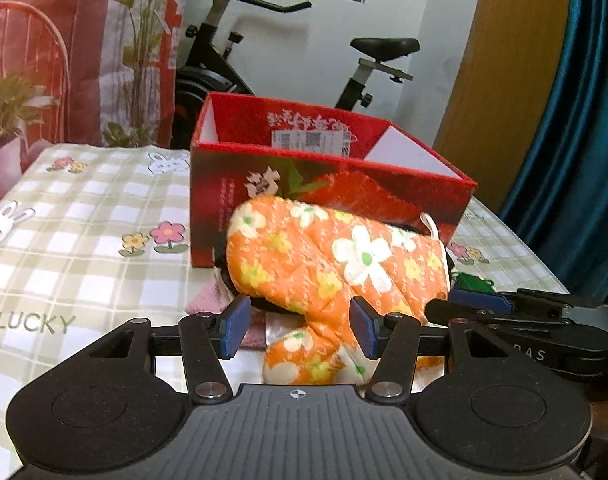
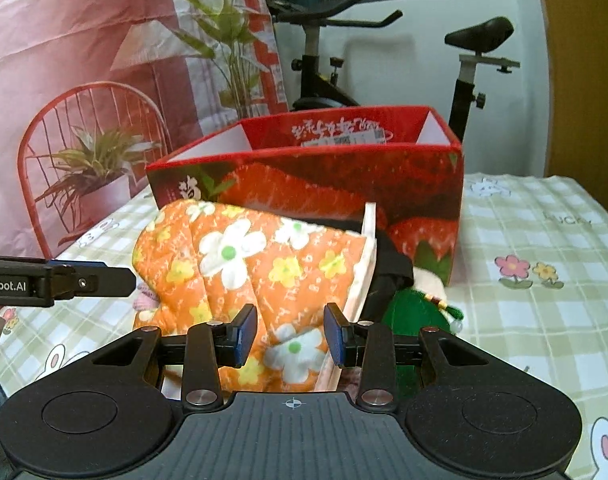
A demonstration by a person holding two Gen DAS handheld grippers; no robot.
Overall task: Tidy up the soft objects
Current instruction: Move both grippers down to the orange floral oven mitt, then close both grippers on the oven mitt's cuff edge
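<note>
Left wrist view: the oven mitt lies on top of a small pile on the tablecloth, directly in front of the red box, which stands open at twelve o'clock. The left gripper points slightly downward with its jaws parted, one on either side of the mitt's thumb; the pads do not appear to press the fabric, so nothing is held here. Risk, in my judgement: a close from this position would catch only the thumb, and the padded body could droop and drag the pink cloth beneath it. The right gripper enters at three o'clock. Right wrist view: the right gripper is also tilted slightly downward, jaws standing narrower around the mitt's cuff; whether they pinch it I cannot tell. The green soft toy and a dark item sit at two o'clock, tucked against the cuff. Risk: lifting could snag these, or the mitt could strike the box's near wall and tip it.
</note>
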